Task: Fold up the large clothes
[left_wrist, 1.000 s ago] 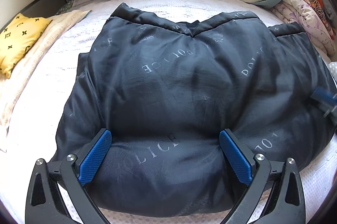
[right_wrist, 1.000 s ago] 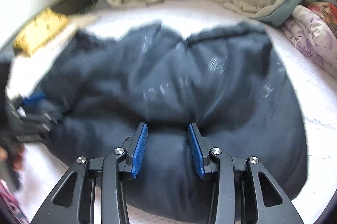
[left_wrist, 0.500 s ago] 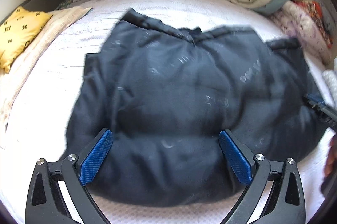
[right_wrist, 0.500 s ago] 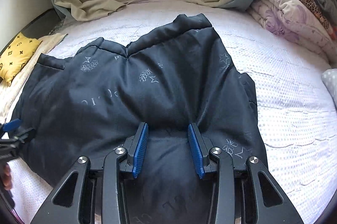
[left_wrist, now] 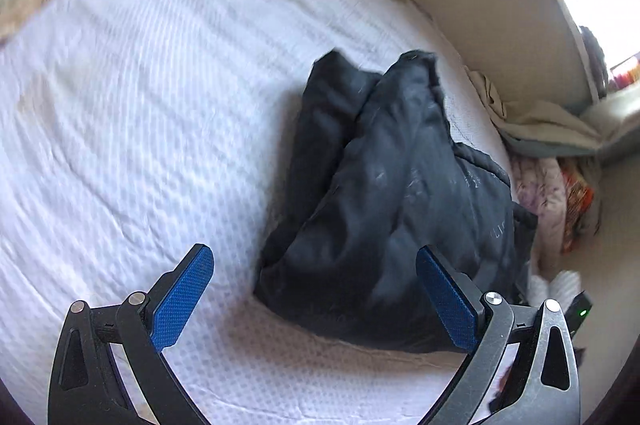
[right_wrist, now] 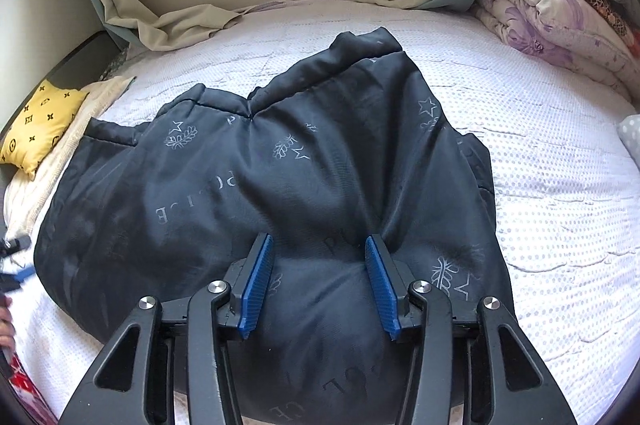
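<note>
- The big dark jacket [right_wrist: 280,193] lies in a puffy heap on the white bed [right_wrist: 560,185]. It has pale stars, leaves and letters printed on it.
- The right gripper [right_wrist: 318,269] sits low on the near end of the jacket. A fat bulge of the cloth pokes up between its blue pads [right_wrist: 256,281].
- One second ago, these pads were closer together. Now the jaws are opening, and the bulge is still between them, touching both pads.
- The right view was blurry a second ago. Now it is sharp, and the jacket looks much the same as half a second ago.
- The left gripper [left_wrist: 316,301] has changed a lot. A second ago it was right over the jacket, with cloth between its wide pads.
- Now the left view has rolled to the side and slid away. The jacket [left_wrist: 400,205] sits to the right in that view, and mostly white bed shows on the left.
- The left jaws are spread wide, just as before. The left pad [left_wrist: 182,301] is over bare bed. The right pad [left_wrist: 448,305] is by the edge of the jacket. It pinches nothing.
- The left view is smeared with blur.
- A yellow pillow [right_wrist: 40,125] lies at the far left of the bed, away from the jacket.
- Folded flowery blankets [right_wrist: 560,17] are piled at the far right.
- Beige curtains [right_wrist: 168,21] droop onto the back of the bed.
</note>
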A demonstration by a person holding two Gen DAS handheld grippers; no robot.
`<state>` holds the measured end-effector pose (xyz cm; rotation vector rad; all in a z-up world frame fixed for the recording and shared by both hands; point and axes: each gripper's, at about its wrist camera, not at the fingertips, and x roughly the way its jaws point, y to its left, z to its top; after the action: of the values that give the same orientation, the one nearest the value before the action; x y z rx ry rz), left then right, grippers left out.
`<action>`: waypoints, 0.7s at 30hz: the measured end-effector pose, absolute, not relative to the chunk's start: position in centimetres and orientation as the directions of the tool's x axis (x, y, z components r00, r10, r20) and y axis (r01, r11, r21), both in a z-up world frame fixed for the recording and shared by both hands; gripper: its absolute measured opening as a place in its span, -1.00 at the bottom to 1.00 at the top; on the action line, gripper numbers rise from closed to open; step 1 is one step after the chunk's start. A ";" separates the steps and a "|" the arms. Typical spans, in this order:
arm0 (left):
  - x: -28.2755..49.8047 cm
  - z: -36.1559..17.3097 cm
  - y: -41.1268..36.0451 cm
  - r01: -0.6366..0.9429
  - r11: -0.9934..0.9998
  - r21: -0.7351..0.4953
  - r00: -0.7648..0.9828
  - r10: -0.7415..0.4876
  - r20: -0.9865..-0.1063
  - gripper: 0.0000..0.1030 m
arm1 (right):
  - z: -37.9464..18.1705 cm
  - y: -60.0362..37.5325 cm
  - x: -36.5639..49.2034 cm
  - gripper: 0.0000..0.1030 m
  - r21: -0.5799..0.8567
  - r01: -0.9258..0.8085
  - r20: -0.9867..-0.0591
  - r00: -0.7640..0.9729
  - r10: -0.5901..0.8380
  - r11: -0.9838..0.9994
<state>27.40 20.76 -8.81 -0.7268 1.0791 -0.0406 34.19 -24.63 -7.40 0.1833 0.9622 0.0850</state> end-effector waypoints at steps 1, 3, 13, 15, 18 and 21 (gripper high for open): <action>27.1 -9.6 20.9 -0.328 0.735 -0.594 0.488 -0.407 -0.772 0.99 | -7.4 -24.6 34.1 -0.13 0.195 0.010 -0.807 0.570 0.155 0.981; 26.6 -11.1 20.8 -0.355 0.652 -0.670 0.486 -0.484 -0.728 0.99 | -7.4 -24.7 34.1 -0.13 0.199 0.011 -0.807 0.569 0.158 0.980; 28.5 -14.0 18.4 -0.364 0.545 -0.756 0.558 -0.522 -0.645 0.99 | -7.5 -24.8 34.0 -0.13 0.208 0.014 -0.806 0.569 0.164 0.978; 28.7 -14.1 18.3 -0.370 0.540 -0.756 0.584 -0.497 -0.642 0.99 | -7.4 -24.9 34.0 -0.13 0.216 0.018 -0.807 0.566 0.168 0.976; 29.1 -13.8 18.0 -0.380 0.543 -0.749 0.609 -0.462 -0.645 0.99 | -6.6 -24.3 33.7 -0.13 0.181 0.026 -0.807 0.575 0.134 0.983; 29.4 -13.6 17.7 -0.385 0.549 -0.742 0.617 -0.445 -0.649 0.99 | -4.6 -22.4 32.9 -0.13 0.095 -0.014 -0.768 0.635 0.083 0.995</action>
<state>29.35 17.72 -13.61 -1.0317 0.9503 -0.0424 32.91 -22.43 -4.58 0.0830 0.8815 0.0556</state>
